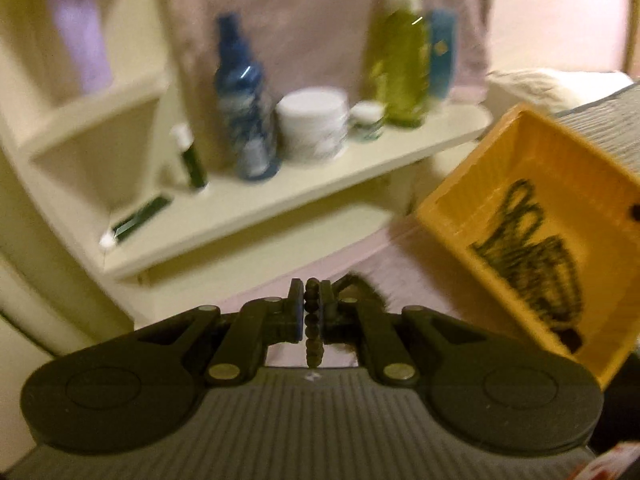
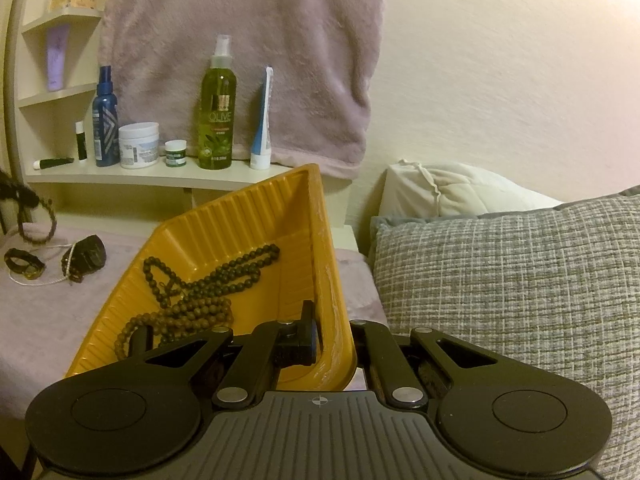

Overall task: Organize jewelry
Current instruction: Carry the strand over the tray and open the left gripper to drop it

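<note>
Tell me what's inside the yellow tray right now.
Strands of dark and brown beads lie piled in the yellow tray. The right gripper, clamped on its rim, hides the near corner, so anything there cannot be seen.

The left hand-held gripper was clamped on a string of dark beads — blurred. To its right a tilted yellow tray held more dark beads; bottles lined a cream shelf beyond.

A bed covered with a mauve blanket carries a dark watch, a small bracelet and a thin white chain at far left. Behind it, a cream shelf holds bottles, two jars and tubes. A grey pillow lies right.
</note>
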{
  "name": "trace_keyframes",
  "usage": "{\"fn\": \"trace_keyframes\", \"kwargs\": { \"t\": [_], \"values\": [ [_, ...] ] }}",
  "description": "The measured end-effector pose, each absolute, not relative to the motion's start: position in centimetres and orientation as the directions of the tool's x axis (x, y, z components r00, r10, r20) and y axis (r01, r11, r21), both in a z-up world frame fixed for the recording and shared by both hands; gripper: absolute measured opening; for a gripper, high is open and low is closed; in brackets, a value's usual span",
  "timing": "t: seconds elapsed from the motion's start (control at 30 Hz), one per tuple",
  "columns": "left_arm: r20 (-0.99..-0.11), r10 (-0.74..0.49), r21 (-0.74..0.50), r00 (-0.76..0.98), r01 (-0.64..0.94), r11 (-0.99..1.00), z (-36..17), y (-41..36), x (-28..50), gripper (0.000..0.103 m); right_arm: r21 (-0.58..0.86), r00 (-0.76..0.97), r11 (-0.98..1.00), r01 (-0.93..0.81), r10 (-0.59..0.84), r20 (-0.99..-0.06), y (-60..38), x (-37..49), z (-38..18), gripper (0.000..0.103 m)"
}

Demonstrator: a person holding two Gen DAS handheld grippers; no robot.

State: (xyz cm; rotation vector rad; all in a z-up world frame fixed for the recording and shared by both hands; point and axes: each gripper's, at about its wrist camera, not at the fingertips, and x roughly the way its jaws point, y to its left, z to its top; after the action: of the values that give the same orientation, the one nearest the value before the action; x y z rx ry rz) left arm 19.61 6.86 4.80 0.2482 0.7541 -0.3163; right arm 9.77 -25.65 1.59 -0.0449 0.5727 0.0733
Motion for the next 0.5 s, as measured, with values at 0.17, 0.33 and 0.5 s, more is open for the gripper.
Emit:
{"fn": "trace_keyframes", "kwargs": {
  "t": [0.17,0.33,0.5],
  "values": [
    [-0.673,-0.311,0.07,0.671,0.477,0.876,7.4,3.7,18.5,0.006,-0.022,0.84,0.996,-0.084,0.059,-0.54,-25.5,9.7,1.7,0.005],
    [-0.656,-0.425,0.039,0.623,0.591,0.806,7.8,-1.1,17.2,0.006,-0.017,0.838,0.996,-0.086,0.063,-0.541,-25.5,9.7,1.7,0.005],
    [-0.657,-0.495,0.003,0.568,0.658,0.753,7.0,-5.1,16.7,0.006,-0.014,0.837,0.996,-0.084,0.063,-0.544,-25.6,9.7,1.7,0.005]
  ]
}}
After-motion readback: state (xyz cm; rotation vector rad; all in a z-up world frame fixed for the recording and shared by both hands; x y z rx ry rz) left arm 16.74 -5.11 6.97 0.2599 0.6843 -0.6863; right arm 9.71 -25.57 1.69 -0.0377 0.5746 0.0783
